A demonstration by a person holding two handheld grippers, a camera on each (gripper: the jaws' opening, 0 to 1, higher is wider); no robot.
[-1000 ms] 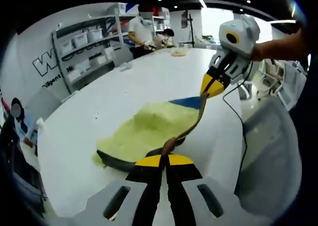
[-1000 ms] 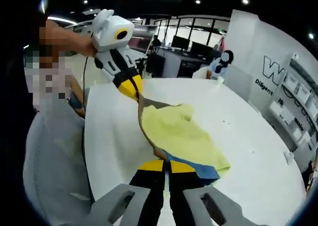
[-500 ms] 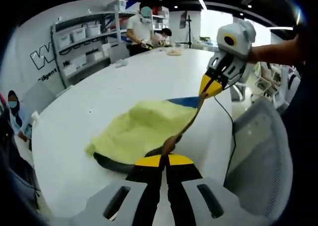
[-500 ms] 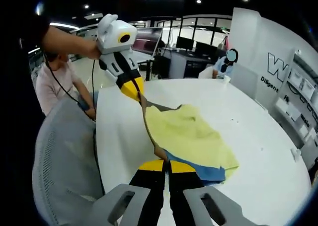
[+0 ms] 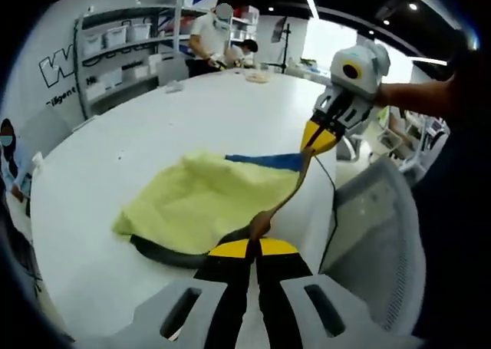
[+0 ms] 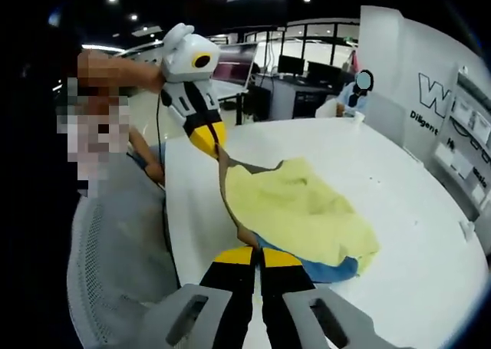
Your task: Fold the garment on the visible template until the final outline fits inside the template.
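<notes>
Yellow cloth, soft and limp, makes up the garment (image 5: 203, 199), which lies partly on a large white surface (image 5: 153, 119) and has blue panels along some edges. One long edge of it is lifted off the surface and stretched between two tools. In the left gripper view, the left hand-held gripper (image 5: 253, 245) has its yellow-tipped jaws pressed together on a bunched brownish edge of the cloth. Farther along that same edge, the right hand-held gripper (image 5: 318, 138) is likewise clamped on the cloth near a blue corner. The right gripper view looks along the same taut edge from the other end.

No template outline can be made out under the garment. A grey mesh chair (image 6: 123, 265) stands just beside the surface. People (image 5: 211, 34) stand near shelves well apart from the cloth.

By its look, the garment is light and drapes freely, so it will sag and crease wherever it is unsupported. Corners and hemmed edges seem the best places to grip, as the pinched hem carries the cloth without slipping.
</notes>
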